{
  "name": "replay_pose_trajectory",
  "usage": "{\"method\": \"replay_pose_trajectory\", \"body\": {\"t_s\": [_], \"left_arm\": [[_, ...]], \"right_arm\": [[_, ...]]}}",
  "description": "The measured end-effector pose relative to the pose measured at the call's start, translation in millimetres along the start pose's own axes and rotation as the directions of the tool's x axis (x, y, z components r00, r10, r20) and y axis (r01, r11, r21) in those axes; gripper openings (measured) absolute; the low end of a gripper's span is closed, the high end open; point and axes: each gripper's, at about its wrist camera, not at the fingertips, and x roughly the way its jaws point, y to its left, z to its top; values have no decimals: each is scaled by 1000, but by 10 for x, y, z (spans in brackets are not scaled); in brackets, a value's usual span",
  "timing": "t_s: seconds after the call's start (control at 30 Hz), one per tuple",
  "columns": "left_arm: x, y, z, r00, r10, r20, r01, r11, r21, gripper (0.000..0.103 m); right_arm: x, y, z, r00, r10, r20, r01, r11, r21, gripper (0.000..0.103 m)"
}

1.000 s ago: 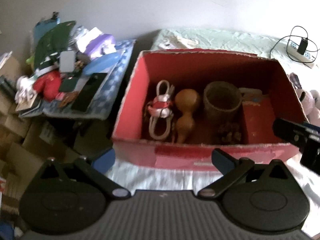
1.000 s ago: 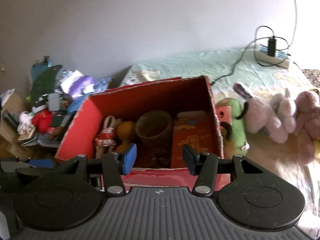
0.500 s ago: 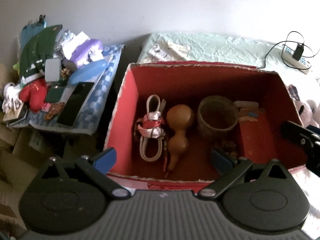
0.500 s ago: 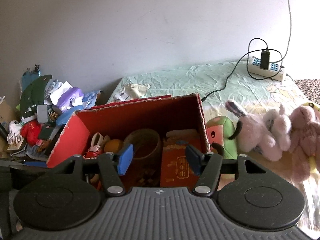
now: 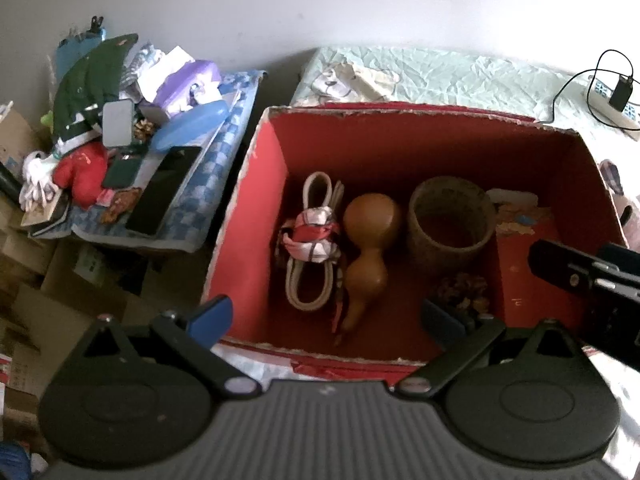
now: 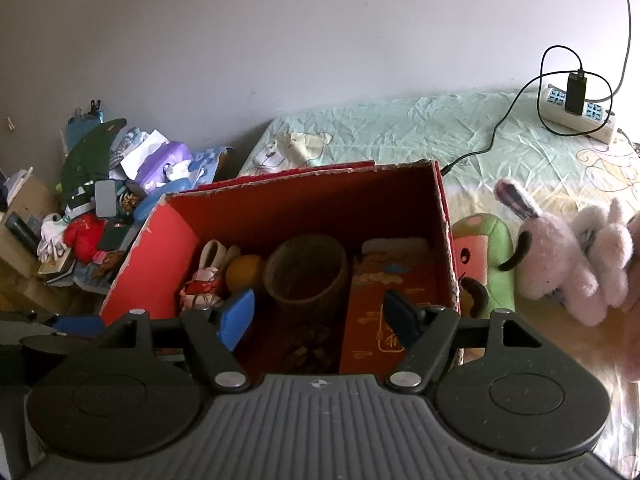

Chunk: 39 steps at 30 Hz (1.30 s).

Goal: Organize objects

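A red cardboard box [image 5: 248,216] stands open on the bed. Inside lie a coiled white cord with a red-white cloth [image 5: 310,240], a brown gourd [image 5: 368,248], a woven brown cup [image 5: 450,220], small brown bits [image 5: 460,292] and a red packet [image 5: 524,280]. My left gripper [image 5: 326,314] is open and empty over the box's near edge. My right gripper [image 6: 322,316] is open and empty above the box [image 6: 160,256], over the cup [image 6: 306,276] and red packet [image 6: 392,304]. The right gripper also shows at the right edge of the left wrist view [image 5: 592,280].
A cluttered side table [image 5: 120,152] with a phone, cases and cloth stands left of the box. Plush toys [image 6: 560,256] lie on the bed to the right. A power strip with cable [image 6: 576,112] lies at the back right. Cardboard boxes [image 5: 36,280] sit on the floor.
Both grippers have moved forward and higher over the box, so I look down into it more. Both stay open and empty.
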Motion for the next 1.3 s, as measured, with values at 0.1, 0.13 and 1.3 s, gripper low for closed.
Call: {"method": "replay_pose_trajectory", "body": {"t_s": [0.1,0.13,1.3], "left_arm": [[31,-24,16,1000,-7,-12,7,1000,9,101],[39,-27,30,1000,-9,-13,9,1000,16,101],[584,42,255,995,-89,-35,92,990,103,101]], "right_arm": [[49,10,27,1000,-9,-20,9,1000,-2,75],[68,7,30,1000,-13,-24,13,1000,0,75],[465,40,67,972,-223,-76,222,975,-15,69]]}}
